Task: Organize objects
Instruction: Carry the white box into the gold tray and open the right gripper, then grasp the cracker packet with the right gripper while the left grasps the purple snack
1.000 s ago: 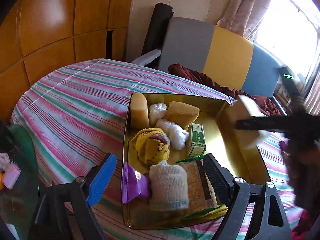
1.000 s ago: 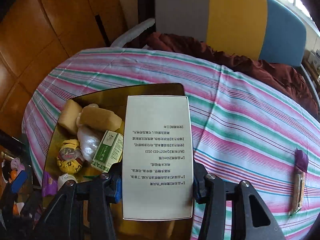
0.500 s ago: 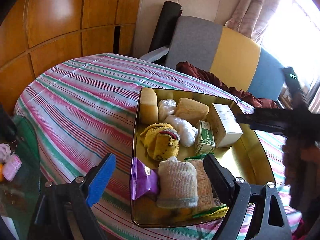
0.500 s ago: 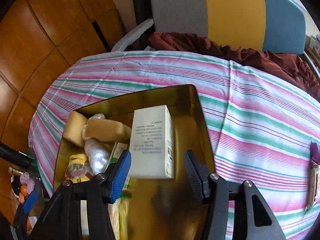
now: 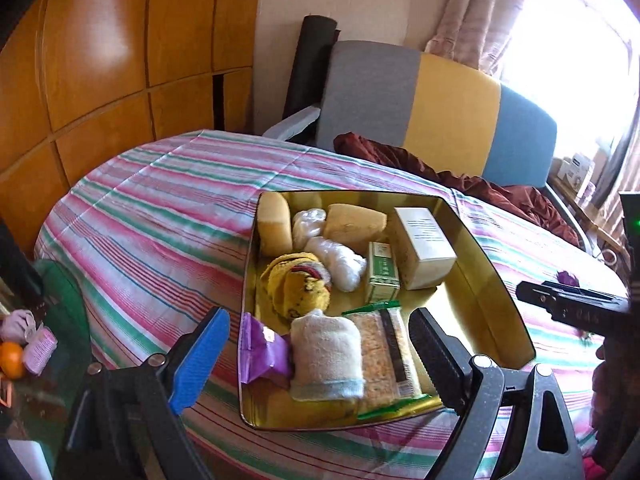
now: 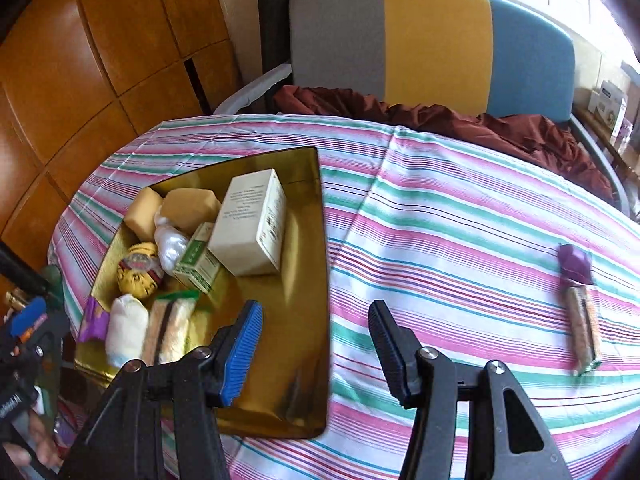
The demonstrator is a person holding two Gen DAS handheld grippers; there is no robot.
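A gold tray point(image 5: 484, 264) point(image 6: 308, 280) sits on the striped tablecloth and holds several items. A white box point(image 5: 424, 246) point(image 6: 250, 228) rests in it beside a small green box point(image 5: 383, 272) point(image 6: 198, 258). Sponges, a yellow knit toy point(image 5: 296, 290), a rolled towel point(image 5: 326, 354), a cracker pack and a purple packet also lie inside. My left gripper point(image 5: 316, 354) is open and empty over the tray's near end. My right gripper point(image 6: 316, 354) is open and empty above the tray's right edge. A purple packet point(image 6: 575, 262) and a cracker pack point(image 6: 583, 330) lie on the cloth at right.
A grey, yellow and blue chair point(image 6: 432, 40) with a maroon cloth point(image 6: 460, 120) stands behind the table. Wooden panels point(image 5: 100, 60) are at left. A green-topped side surface point(image 5: 48, 344) with an orange and small items is at lower left.
My right gripper opened and let go of the white box, which now rests in the tray. The right gripper has pulled back toward the right. The left gripper stayed open.
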